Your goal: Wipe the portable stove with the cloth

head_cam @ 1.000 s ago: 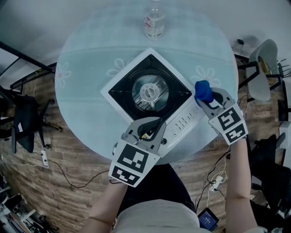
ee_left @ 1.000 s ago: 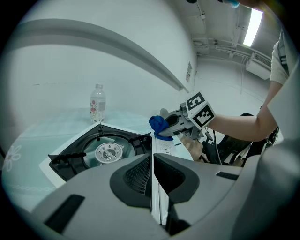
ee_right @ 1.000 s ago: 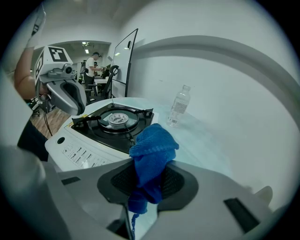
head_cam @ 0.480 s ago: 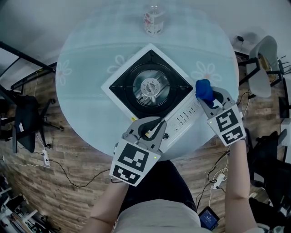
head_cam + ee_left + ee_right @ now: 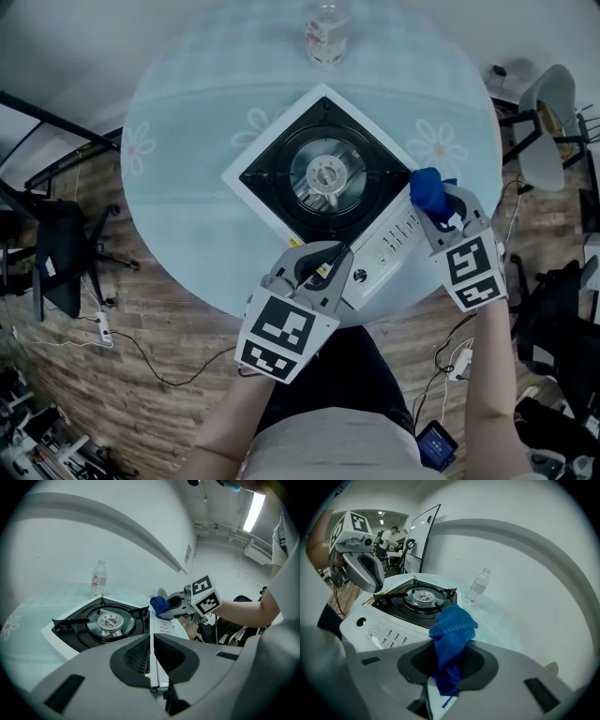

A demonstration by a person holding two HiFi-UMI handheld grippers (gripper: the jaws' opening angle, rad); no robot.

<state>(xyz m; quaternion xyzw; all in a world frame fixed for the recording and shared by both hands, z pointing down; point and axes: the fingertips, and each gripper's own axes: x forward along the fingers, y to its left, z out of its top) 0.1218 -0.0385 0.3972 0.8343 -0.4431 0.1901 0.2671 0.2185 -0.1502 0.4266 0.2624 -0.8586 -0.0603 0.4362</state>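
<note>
Since the portable stove (image 5: 323,183) sits cornerwise in the middle of the round table (image 5: 187,216), the left tongs (image 5: 323,264) are clamped on its near white edge, probably to steady it for wiping. At its right corner the right tongs (image 5: 439,208) pinch the bunched blue cloth (image 5: 427,187), which seems to meet the stove, though contact is hard to judge. Beyond stands a bottle (image 5: 325,39), its top cut off, and the left tongs cover the stove's front corner
</note>
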